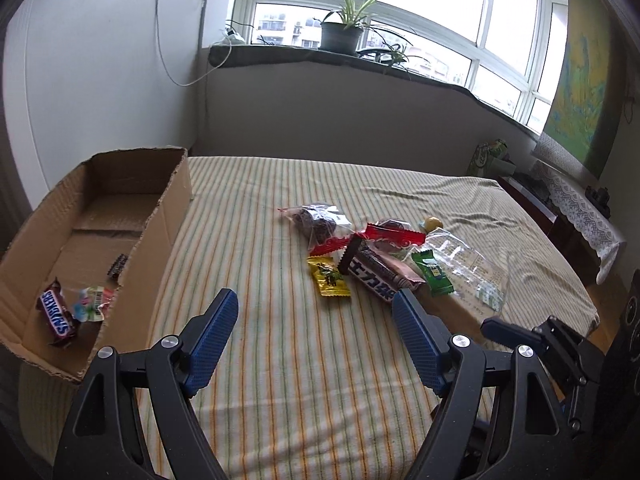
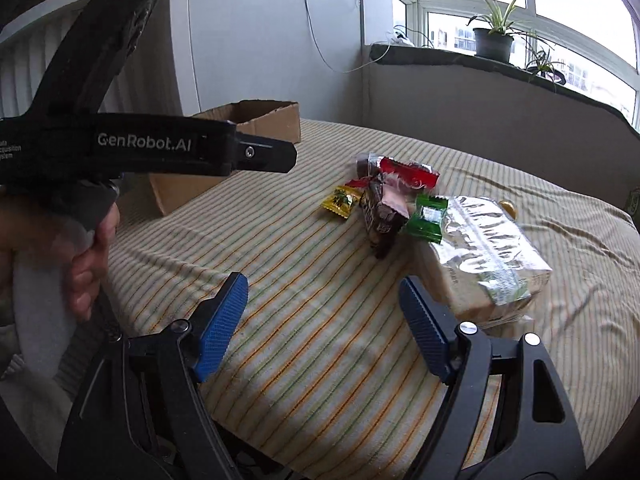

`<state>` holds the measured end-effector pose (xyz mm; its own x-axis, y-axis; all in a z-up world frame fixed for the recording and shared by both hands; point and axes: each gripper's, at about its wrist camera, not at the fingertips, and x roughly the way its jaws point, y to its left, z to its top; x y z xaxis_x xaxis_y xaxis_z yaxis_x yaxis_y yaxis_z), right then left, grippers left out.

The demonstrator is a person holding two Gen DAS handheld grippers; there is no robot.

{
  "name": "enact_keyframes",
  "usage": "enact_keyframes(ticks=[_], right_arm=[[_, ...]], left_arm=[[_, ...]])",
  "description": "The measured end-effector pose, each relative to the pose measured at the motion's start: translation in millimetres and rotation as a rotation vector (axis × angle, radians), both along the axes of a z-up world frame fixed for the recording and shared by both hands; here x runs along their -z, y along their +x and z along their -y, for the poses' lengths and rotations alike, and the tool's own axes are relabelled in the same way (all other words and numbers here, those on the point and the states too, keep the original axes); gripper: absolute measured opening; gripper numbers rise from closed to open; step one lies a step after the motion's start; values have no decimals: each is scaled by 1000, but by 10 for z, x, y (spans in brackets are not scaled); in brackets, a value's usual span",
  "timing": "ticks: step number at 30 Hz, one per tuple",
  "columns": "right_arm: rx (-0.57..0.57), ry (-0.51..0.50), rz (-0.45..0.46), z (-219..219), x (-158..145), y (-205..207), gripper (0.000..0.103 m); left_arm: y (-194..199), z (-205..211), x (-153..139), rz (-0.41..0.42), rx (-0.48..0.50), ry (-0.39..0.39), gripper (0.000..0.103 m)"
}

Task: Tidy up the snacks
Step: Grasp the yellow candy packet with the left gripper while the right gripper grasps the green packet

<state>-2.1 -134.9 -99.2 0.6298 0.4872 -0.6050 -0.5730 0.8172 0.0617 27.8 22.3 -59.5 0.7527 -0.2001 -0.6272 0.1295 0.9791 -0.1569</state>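
Snacks (image 1: 376, 256) lie piled on the striped bed at twelve o'clock from both grippers; a Snickers bar (image 1: 56, 312) already sits in the cardboard box (image 1: 160, 216) at nine. Left gripper (image 1: 316, 320) and right gripper (image 2: 324, 304) have fingers spread, empty. Next, I judge, one reaches for the yellow candy (image 1: 329, 277).

Both fisheye wrist views look forward and downward over a striped cloth-covered table (image 1: 280, 360) toward a bay window. The left view sets the open brown cardboard box (image 1: 160, 216) at left of frame; the right view, from farther right, shows it upper centre. Both share the colourful heap of snack wrappers (image 2: 384, 200) at mid-frame.
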Motion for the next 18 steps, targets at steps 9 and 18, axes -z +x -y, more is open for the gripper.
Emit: enact_keyframes(ticks=[9,18], right_arm=[[125,41,24,497,-233,217,80],[132,-126,40,351,-278,678,50]], left_arm=[[230,104,197,-58,25,18,80],[572,271,367,-98,33,39,79]])
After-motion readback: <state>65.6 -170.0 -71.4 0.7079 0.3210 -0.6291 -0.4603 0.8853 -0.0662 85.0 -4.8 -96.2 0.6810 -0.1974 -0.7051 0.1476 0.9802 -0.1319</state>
